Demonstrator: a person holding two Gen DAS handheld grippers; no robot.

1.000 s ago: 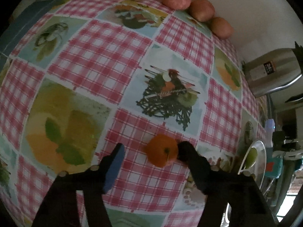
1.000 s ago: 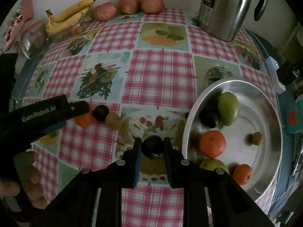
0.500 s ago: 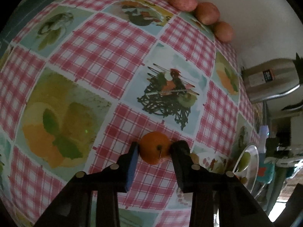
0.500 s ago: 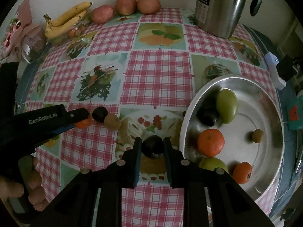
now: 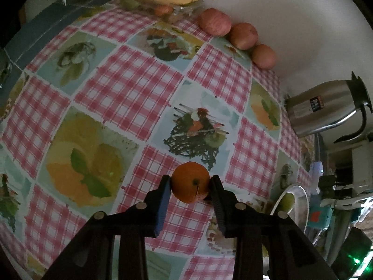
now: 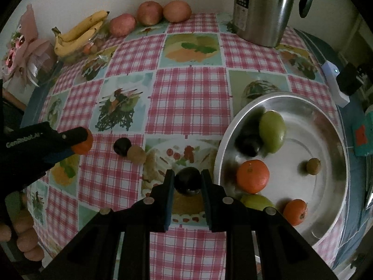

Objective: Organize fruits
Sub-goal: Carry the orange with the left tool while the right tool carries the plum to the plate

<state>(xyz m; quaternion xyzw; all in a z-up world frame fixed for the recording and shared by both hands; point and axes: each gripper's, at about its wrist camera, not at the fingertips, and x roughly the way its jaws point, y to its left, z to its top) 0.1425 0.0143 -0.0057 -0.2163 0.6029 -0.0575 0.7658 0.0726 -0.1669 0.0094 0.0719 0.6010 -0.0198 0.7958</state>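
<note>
A: Where is the left gripper (image 5: pixel 190 184) in all this?

B: Its two fingers are clamped on a small orange tangerine (image 5: pixel 190 182), one pad on each side, over a red-checked square of the tablecloth (image 5: pixel 130 93). The right wrist view shows the same gripper at the left edge, with the orange fruit held at its tip.

A: And the right gripper (image 6: pixel 187 182)?

B: Narrowly closed on a dark round fruit (image 6: pixel 188 181) (a plum, by the look of it), just beside the rim of the metal bowl (image 6: pixel 326 126).

A: What sits in that bowl?

B: A large green fruit (image 6: pixel 272 131) touching a dark one (image 6: pixel 249 144), a tangerine in the bowl (image 6: pixel 253 175), a smaller orange fruit (image 6: pixel 295 211), another green fruit (image 6: pixel 256 202) partly hidden behind the right gripper's finger, and a little brown fruit (image 6: pixel 313 166) off on its own.

A: Anything loose on the table?

B: A second dark plum (image 6: pixel 122 146) touching a small brown fruit (image 6: pixel 136 154), between the two grippers. Along the far wall lie three reddish apples (image 6: pixel 149 14) in a row, bananas (image 6: pixel 79 33) to their left and a steel kettle (image 6: pixel 263 9) to their right.
</note>
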